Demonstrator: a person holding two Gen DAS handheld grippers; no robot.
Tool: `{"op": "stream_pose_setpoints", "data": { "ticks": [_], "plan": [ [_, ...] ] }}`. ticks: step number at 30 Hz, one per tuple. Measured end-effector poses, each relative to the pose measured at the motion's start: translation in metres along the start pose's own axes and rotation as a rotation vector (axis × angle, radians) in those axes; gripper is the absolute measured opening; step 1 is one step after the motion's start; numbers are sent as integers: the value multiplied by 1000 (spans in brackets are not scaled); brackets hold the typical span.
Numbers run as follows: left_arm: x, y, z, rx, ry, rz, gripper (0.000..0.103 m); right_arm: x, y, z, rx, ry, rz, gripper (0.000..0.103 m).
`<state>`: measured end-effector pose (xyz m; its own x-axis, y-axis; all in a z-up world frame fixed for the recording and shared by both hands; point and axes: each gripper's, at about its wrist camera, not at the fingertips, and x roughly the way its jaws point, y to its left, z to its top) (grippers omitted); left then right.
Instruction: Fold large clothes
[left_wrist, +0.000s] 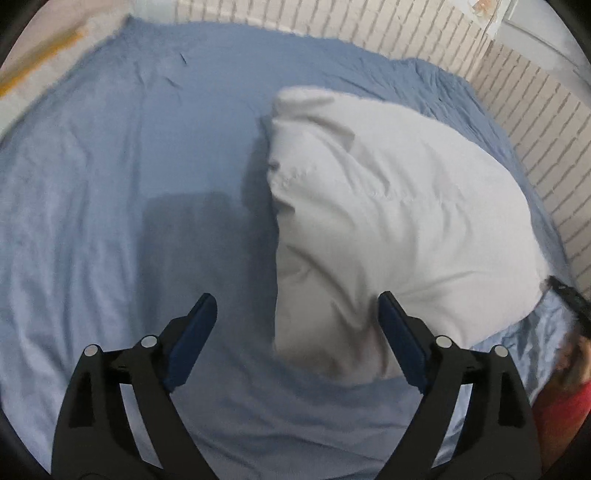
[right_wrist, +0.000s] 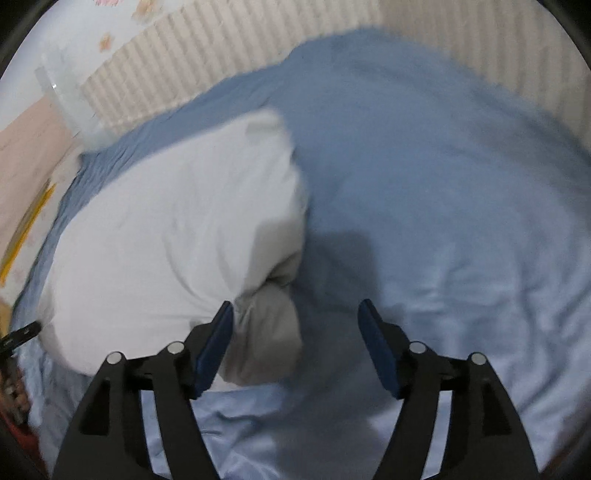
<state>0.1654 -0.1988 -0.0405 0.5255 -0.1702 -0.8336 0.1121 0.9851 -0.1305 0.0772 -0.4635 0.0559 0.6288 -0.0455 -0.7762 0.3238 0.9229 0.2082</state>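
Lying bunched and puffy on the wrinkled blue bedsheet (left_wrist: 110, 192), the bulky white garment (left_wrist: 388, 206) looks partly folded — both the left gripper (left_wrist: 297, 306) and right gripper (right_wrist: 295, 314) gape wide, holding nothing — with flattening apparently left.

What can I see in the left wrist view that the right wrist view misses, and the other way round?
Only the left wrist view shows the left tool, open, over the sheet beside the white garment's near corner, and creases in the sheet at its far end.

Only the right wrist view shows the right tool, open, with the garment's bunched grey corner between its fingers, ungripped.

Both show the white garment lying bundled on the blue sheet and the ribbed wall behind.
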Motion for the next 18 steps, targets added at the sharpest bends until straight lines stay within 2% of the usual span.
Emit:
{"op": "stream_pose_setpoints", "data": {
  "ticks": [1, 2, 3, 4, 7, 9, 10, 15, 18],
  "plan": [
    [-16, -11, -2, 32, -49, 38, 94, -15, 18, -1, -20, -49, 19, 70],
    [-32, -20, -6, 58, -110, 82, 100, -26, 28, -1, -36, -82, 36, 75],
    [-44, -28, -12, 70, -174, 119, 100, -41, 50, -4, -60, -140, 38, 80],
    [-60, -17, -5, 72, -213, 133, 100, -52, 72, -10, -77, -201, 37, 91],
    [-81, -35, -16, 76, -284, 179, 100, -71, 127, -36, -99, -325, 66, 101],
    [-94, -34, -28, 75, -310, 165, 100, -68, 159, -54, -138, -359, 34, 101],
    [-111, -18, -44, 73, -331, 164, 100, -65, 171, -64, -155, -363, 11, 101],
    [-139, 5, -91, 68, -413, 243, 100, -71, 205, -108, -243, -398, -45, 101],
    [-149, 23, -96, -14, -440, 194, 100, -80, 212, -119, -268, -406, -66, 101]
  ]
}}
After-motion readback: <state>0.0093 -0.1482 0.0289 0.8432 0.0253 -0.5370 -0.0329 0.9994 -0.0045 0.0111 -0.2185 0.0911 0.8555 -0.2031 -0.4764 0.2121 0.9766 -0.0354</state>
